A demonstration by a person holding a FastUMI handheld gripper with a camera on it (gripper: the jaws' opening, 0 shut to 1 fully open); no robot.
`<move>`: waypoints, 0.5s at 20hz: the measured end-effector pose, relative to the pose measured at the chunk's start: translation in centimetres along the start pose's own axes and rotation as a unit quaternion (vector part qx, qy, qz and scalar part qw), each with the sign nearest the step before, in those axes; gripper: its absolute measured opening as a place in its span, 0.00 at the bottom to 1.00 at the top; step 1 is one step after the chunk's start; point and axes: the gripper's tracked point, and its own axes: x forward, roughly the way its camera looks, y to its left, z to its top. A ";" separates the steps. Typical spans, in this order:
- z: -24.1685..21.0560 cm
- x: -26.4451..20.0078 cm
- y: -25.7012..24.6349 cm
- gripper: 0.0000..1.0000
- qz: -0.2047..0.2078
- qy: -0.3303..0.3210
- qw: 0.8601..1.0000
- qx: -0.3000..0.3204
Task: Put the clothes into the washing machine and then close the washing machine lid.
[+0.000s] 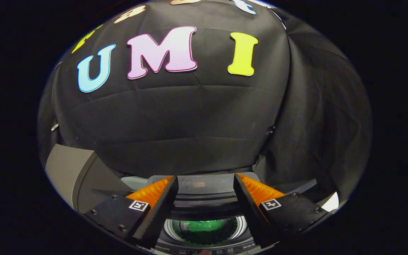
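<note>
Tongs (205, 193) wide open, fingers (154, 209) splayed well apart, nothing held, nothing touching either pad; directly below and between the fingers sits the washing machine (204, 202), top-loader, seen from above; its round drum opening (204, 230) shows between the fingers, chrome ring around it, something green (204, 226) down inside the drum, looks like cloth but too small to be sure; lid (204, 186) stands raised at the far side of the opening, just ahead of the fingertips, spanning the gap between them, grey and glossy; a strip of control panel (204, 250) runs along the near edge of the machine under the tongs, markings unreadable; left of the left finger a grey slab-like panel (71, 173), angled, close to the machine's side, can't tell what it belongs to; beyond the lid the booth wall (190, 124), black cloth, hangs close behind the machine and wraps round to the right in folds; small white patch (331, 202) low to the right of the right finger, unidentifiable; open room is mainly straight down between the fingers into the drum; forward travel is bounded by the raised lid and then the cloth; left side bounded by the grey panel.
</note>
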 end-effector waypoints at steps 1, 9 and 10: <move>-0.2 0.1 -0.2 0.99 -0.005 0.003 1.000 -0.002; -3.5 -0.7 -0.4 0.99 -0.005 0.035 0.999 -0.002; -4.2 -0.7 -0.3 0.98 -0.002 0.044 0.999 -0.002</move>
